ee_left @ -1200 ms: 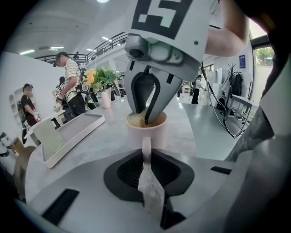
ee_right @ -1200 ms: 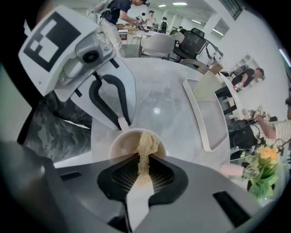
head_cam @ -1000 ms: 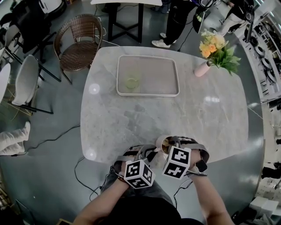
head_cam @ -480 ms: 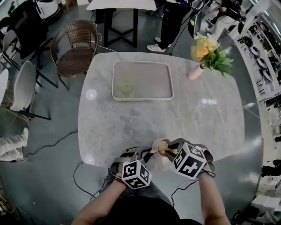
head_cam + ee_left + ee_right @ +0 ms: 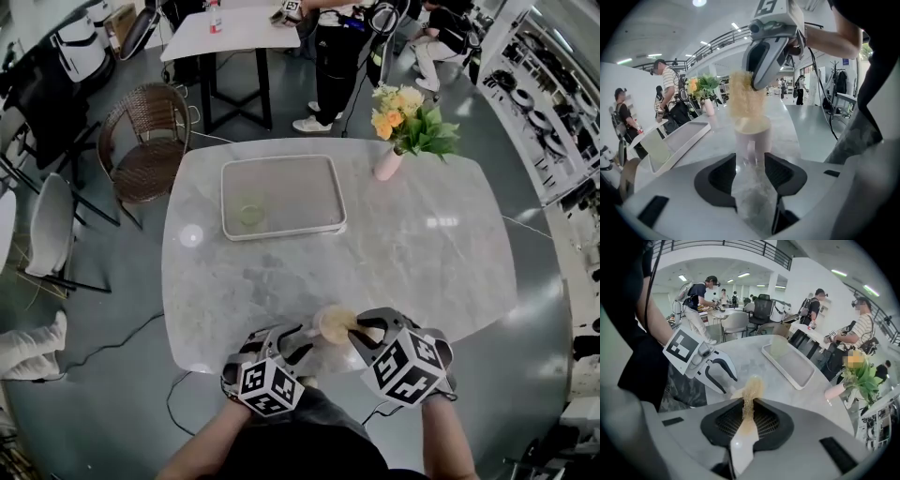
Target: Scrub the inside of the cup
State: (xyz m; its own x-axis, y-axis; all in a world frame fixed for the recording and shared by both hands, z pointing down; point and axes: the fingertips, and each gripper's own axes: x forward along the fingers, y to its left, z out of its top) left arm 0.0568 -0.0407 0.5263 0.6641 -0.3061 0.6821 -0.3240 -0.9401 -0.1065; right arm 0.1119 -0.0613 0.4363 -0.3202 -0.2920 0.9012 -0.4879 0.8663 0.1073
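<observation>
A pale cup point(image 5: 752, 136) stands upright on the marble table point(image 5: 422, 253), near its front edge point(image 5: 330, 323). My left gripper point(image 5: 750, 164) sits just short of the cup; its jaws are opening, and the pads stand apart from the cup wall with nothing pressed between them. My right gripper point(image 5: 749, 404) is shut on the white handle of a brush point(image 5: 740, 446). The brush's yellowish bristles point(image 5: 745, 98) reach down into the cup's mouth. In the head view the left gripper point(image 5: 298, 339) is left of the cup and the right gripper point(image 5: 364, 328) is right of it.
A white tray point(image 5: 319, 192) lies at the table's far left with a greenish glass point(image 5: 249, 215) in it. A pink vase of flowers point(image 5: 386, 161) stands at the far right. Chairs point(image 5: 145, 150) and several people stand beyond the table.
My left gripper has let go of the cup, opened its jaws and drawn back toward me and to the left. The right gripper keeps the brush at the cup.
</observation>
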